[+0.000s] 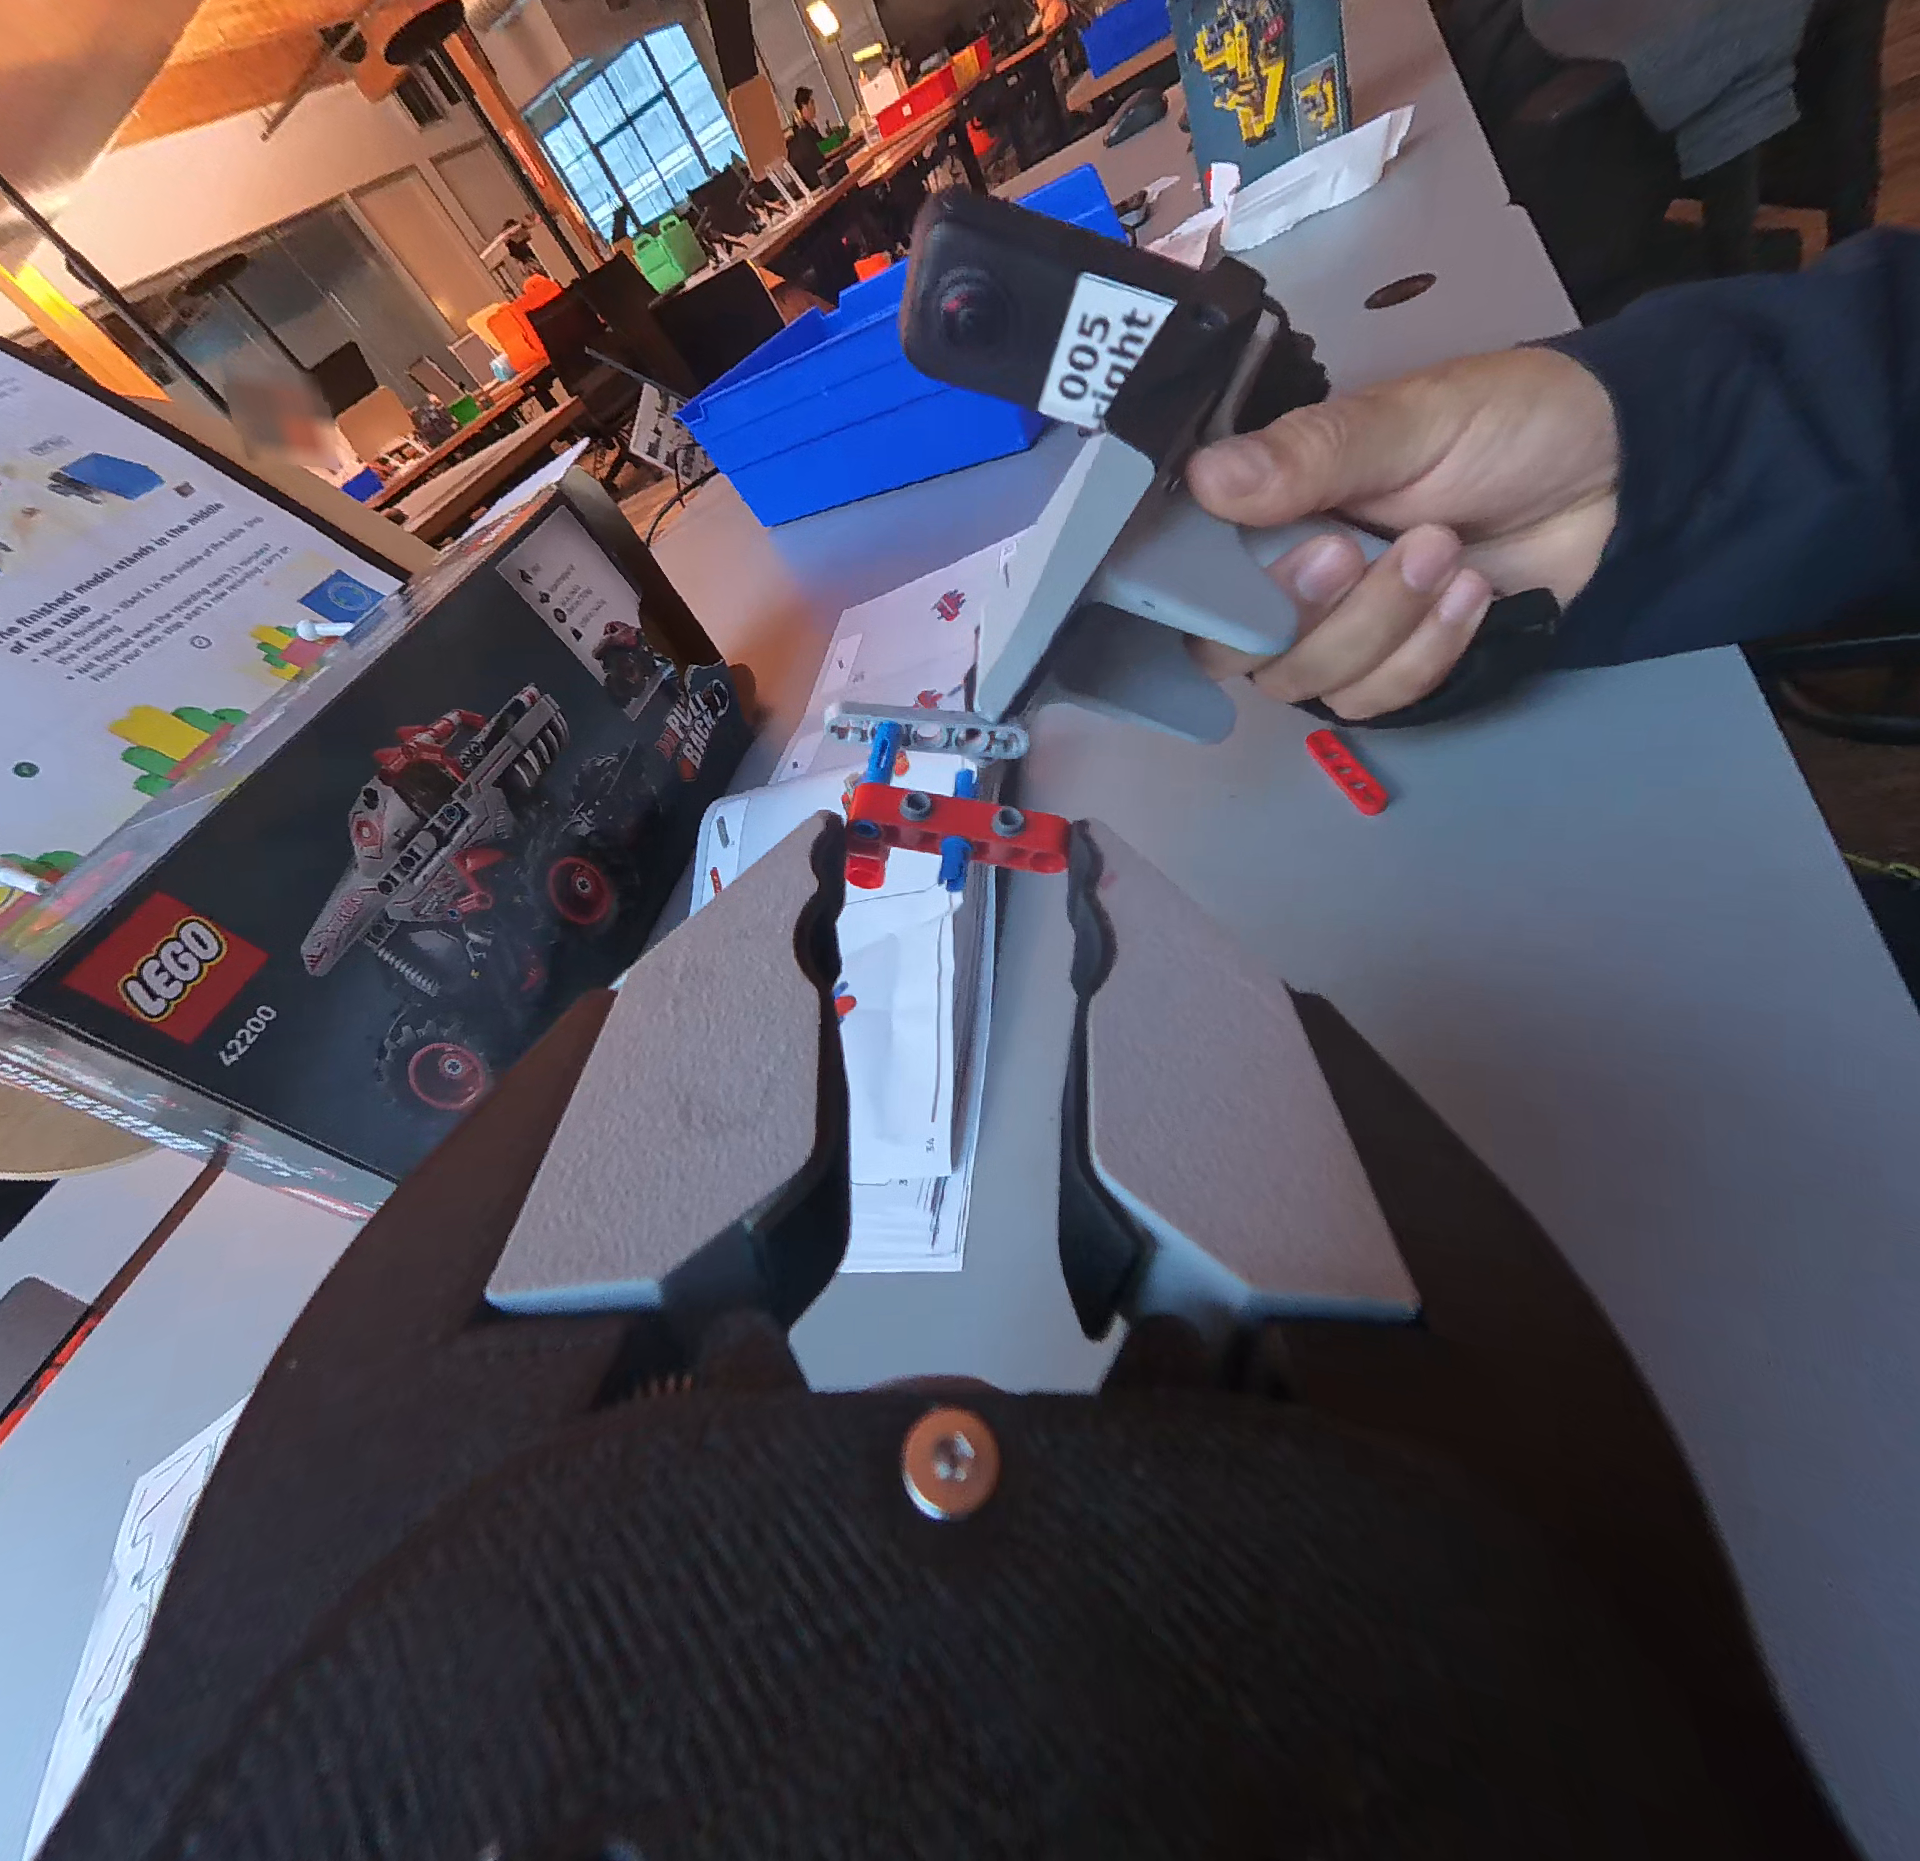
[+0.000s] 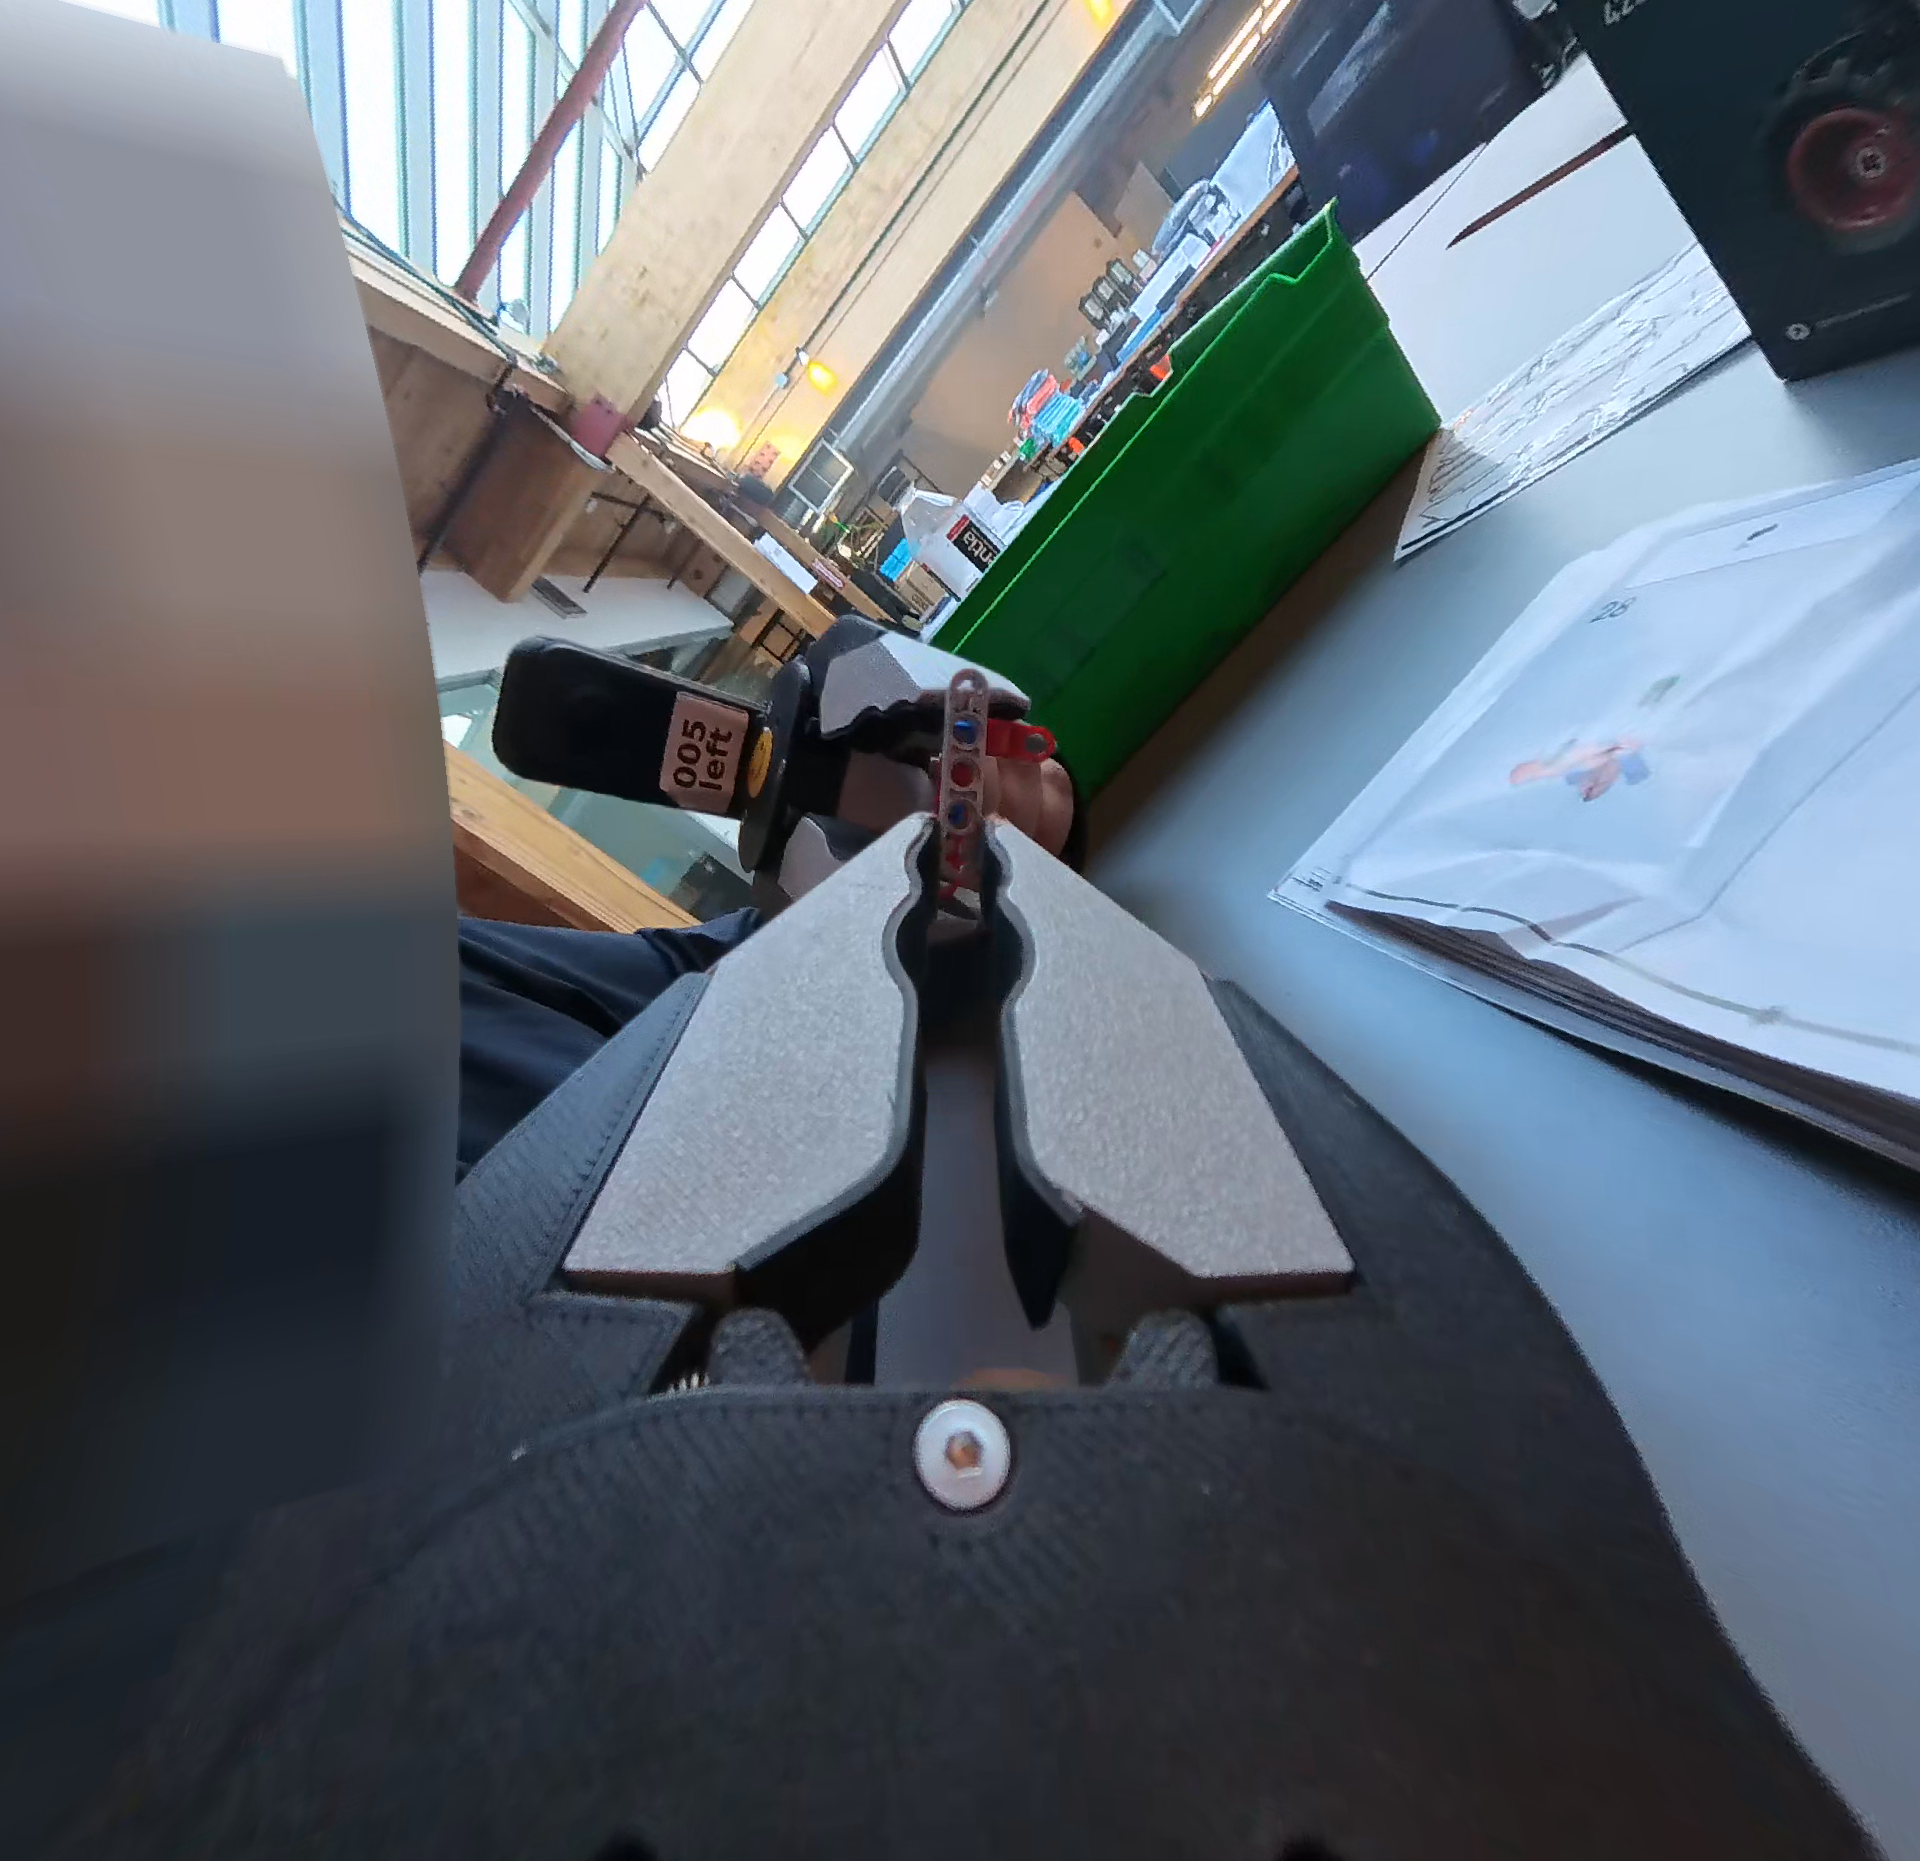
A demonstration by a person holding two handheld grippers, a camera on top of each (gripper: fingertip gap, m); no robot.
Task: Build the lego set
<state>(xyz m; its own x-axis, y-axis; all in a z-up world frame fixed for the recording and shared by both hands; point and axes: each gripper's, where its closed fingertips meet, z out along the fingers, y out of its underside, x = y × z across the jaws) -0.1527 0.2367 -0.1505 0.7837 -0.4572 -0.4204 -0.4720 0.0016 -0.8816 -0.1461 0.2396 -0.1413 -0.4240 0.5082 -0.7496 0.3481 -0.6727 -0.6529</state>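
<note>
My left gripper [image 1: 956, 845] is shut on a red beam [image 1: 961, 832] with grey and blue pins [image 1: 881, 753] in it, held above the table. My right gripper [image 2: 956, 861] is shut on one end of a thin grey beam [image 1: 928, 734]. The grey beam sits on the blue pins, just beyond the red beam. In the right wrist view the grey beam [image 2: 961, 762] stands on end with blue and red showing through its holes. The left gripper [image 2: 904, 710] is behind it, holding the red beam [image 2: 1018, 741].
A loose red beam [image 1: 1347, 769] lies on the grey table [image 1: 1558, 980] to the right. The open instruction booklet [image 1: 914, 1063] lies under the grippers. The black set box [image 1: 364, 855] stands left. A blue bin [image 1: 862, 409] is beyond, a green bin [image 2: 1195, 502] to the side. Less than 4 cm separates the two grippers' tips.
</note>
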